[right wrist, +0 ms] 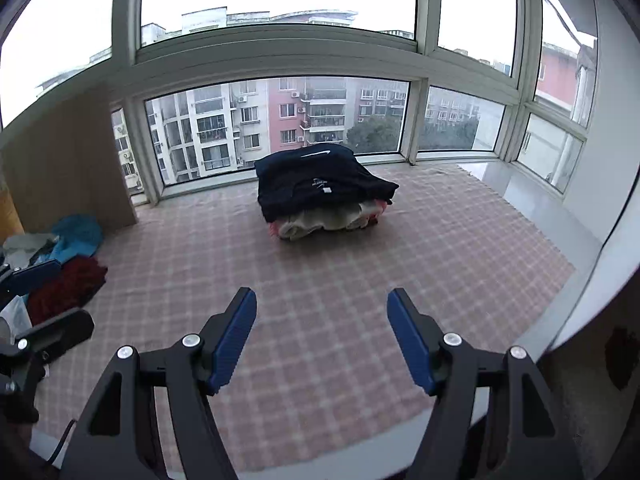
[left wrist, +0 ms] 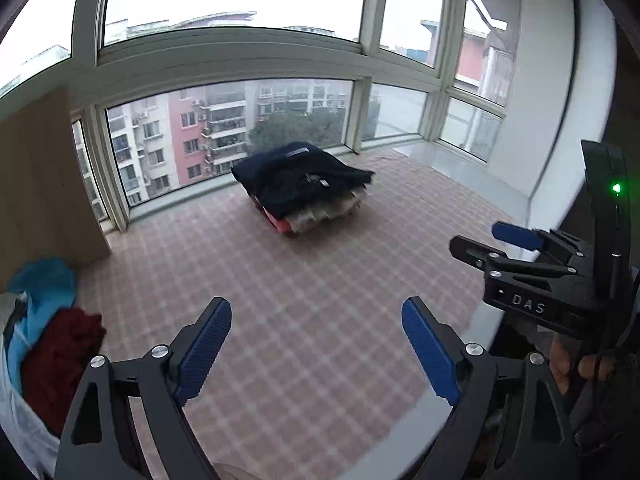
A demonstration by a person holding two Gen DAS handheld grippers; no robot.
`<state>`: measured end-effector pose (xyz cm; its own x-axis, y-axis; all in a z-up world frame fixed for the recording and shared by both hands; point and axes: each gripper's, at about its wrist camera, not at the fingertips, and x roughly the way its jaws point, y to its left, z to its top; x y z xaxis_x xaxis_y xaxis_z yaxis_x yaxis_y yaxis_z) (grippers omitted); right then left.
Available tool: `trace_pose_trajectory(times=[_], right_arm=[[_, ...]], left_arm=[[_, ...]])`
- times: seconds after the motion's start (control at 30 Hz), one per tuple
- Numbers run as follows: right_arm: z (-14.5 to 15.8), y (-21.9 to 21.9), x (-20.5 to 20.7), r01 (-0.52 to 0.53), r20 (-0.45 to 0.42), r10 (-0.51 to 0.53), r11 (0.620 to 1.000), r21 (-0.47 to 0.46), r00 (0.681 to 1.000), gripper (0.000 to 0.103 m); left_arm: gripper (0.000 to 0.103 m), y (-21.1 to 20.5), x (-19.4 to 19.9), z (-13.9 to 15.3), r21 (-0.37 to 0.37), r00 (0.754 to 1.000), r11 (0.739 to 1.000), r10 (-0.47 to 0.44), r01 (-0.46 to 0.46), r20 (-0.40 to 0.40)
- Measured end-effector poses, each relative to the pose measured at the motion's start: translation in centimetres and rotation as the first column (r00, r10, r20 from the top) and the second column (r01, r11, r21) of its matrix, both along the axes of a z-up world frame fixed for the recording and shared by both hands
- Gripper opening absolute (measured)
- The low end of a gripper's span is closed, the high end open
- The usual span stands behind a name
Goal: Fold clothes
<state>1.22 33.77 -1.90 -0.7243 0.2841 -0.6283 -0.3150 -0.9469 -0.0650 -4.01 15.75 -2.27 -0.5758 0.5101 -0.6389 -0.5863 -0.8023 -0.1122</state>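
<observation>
Tongs both open, empty; folded stack (left wrist: 302, 184) far on checked cloth (left wrist: 304, 320).

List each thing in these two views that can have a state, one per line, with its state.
Left gripper: open, nothing between its fingers.
Right gripper: open, nothing between its fingers.
Stack: folded, dark garment on top, lying on the checked cloth.
Loose clothes: unfolded, heaped at the left.
Windows: look shut.

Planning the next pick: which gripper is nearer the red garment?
Left. The left gripper hovers just right of the red garment; the right gripper is further right, beyond the left one.
</observation>
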Motion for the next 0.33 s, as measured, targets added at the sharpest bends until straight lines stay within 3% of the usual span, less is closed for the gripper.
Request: trace_pose_trajectory(times=[0.33], right_arm=[[0.0, -2.5, 4.6, -0.006, -0.002, 0.006, 1.000, -0.017, 1.000, 0.067]], left_arm=[[0.091, -2.8, 4.2, 1.1, 0.006, 0.999, 1.000, -0.009, 0.010, -0.038]])
